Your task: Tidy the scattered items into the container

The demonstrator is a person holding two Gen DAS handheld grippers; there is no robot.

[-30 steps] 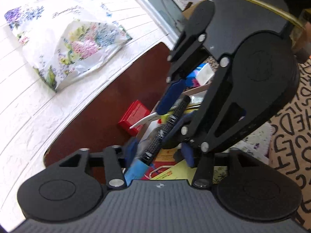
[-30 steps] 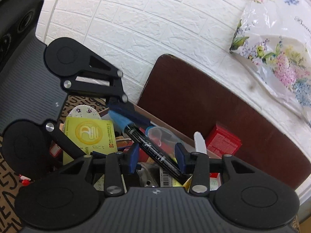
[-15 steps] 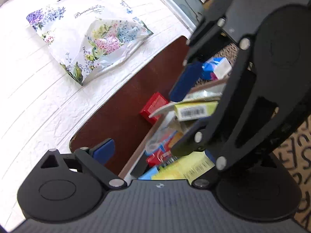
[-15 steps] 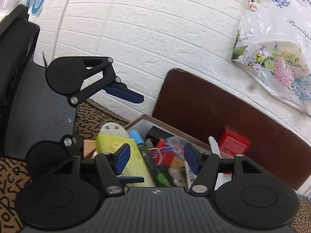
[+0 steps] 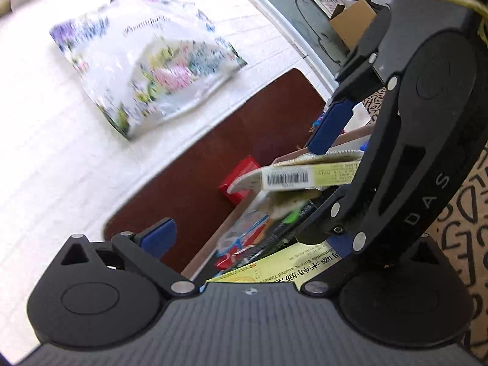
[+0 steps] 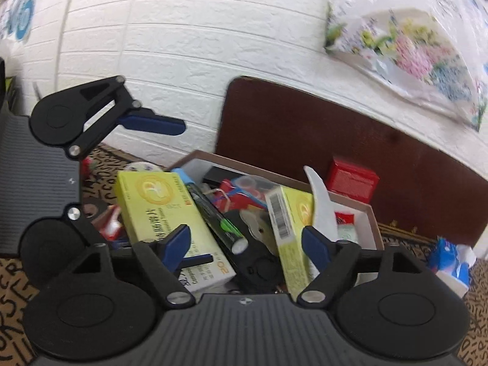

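A shallow box (image 6: pixel 370 213) with a brown rim holds several items: two yellow-green medicine boxes (image 6: pixel 161 207), a black marker with a blue cap (image 6: pixel 213 210), a white curved piece (image 6: pixel 323 207) and small red items. My right gripper (image 6: pixel 247 244) is open and empty just above the box. My left gripper (image 5: pixel 244 238) is open and empty; only its left finger pad (image 5: pixel 158 238) shows, and the right gripper's body hides the other side. The box contents also show in the left wrist view, with a medicine box (image 5: pixel 308 177) on top.
A red box (image 6: pixel 350 180) stands behind the container against a dark brown board (image 6: pixel 305 134). A floral plastic bag (image 6: pixel 405 42) hangs on the white brick wall. A blue and white packet (image 6: pixel 448 259) lies on the patterned mat (image 6: pixel 12 277) to the right.
A second ago both grippers held the black marker over the box. Both have opened and drawn back, and the marker now lies in the box among the other items.
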